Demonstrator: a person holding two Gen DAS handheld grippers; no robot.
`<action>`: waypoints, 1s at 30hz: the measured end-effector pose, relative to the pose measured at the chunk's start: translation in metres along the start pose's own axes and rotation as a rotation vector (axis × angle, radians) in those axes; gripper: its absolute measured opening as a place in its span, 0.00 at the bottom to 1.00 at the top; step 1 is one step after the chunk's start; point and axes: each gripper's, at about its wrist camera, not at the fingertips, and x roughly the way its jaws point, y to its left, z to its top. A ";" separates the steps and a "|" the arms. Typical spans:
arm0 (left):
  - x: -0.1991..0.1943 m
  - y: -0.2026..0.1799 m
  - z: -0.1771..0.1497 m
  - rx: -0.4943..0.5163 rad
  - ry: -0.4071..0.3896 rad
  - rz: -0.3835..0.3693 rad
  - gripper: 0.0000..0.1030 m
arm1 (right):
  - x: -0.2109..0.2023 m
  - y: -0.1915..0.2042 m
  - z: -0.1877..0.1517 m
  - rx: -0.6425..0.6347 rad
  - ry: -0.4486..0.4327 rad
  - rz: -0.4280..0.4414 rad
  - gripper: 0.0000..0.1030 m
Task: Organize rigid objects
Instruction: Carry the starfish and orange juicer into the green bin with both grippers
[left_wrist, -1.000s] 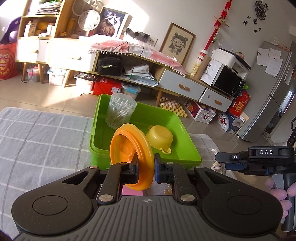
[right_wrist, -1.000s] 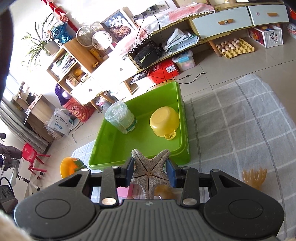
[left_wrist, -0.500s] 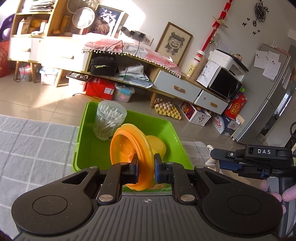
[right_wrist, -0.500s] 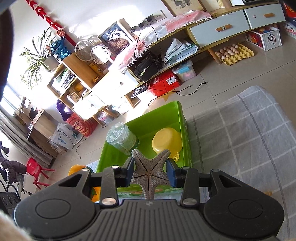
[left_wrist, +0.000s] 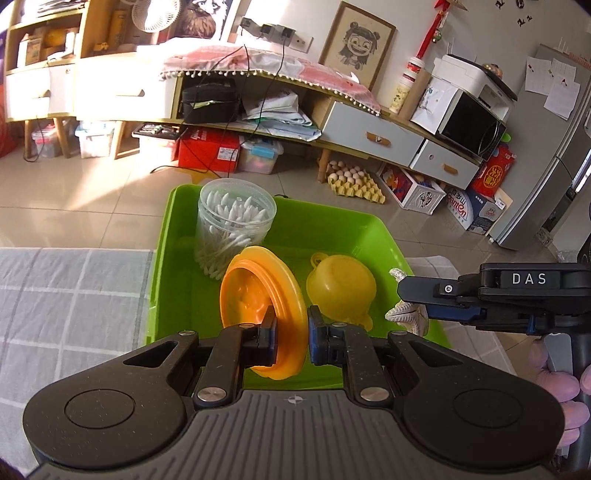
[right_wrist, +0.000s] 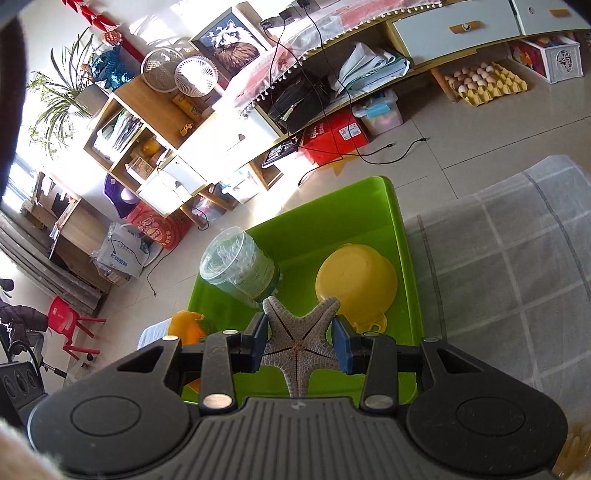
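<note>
Left claw grips the orange bowl; right claw grips the starfish. Lower each into the green bin's bare lower-centre floor, avoiding the yellow cup.

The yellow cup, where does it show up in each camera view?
Left wrist: yellow cup lies right of centre in the green bin, beside the swab jar.
Right wrist: yellow cup is right of centre, above the starfish.
Shared landmark: the swab jar.
</note>
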 end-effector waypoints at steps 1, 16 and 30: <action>0.003 0.000 0.001 0.014 0.010 0.005 0.13 | 0.006 0.001 0.000 -0.002 0.014 0.000 0.12; 0.037 0.001 0.006 0.182 0.110 0.112 0.13 | 0.055 0.004 -0.001 -0.025 0.092 -0.046 0.12; 0.057 -0.008 0.012 0.307 0.155 0.196 0.14 | 0.078 0.009 -0.001 -0.093 0.117 -0.128 0.12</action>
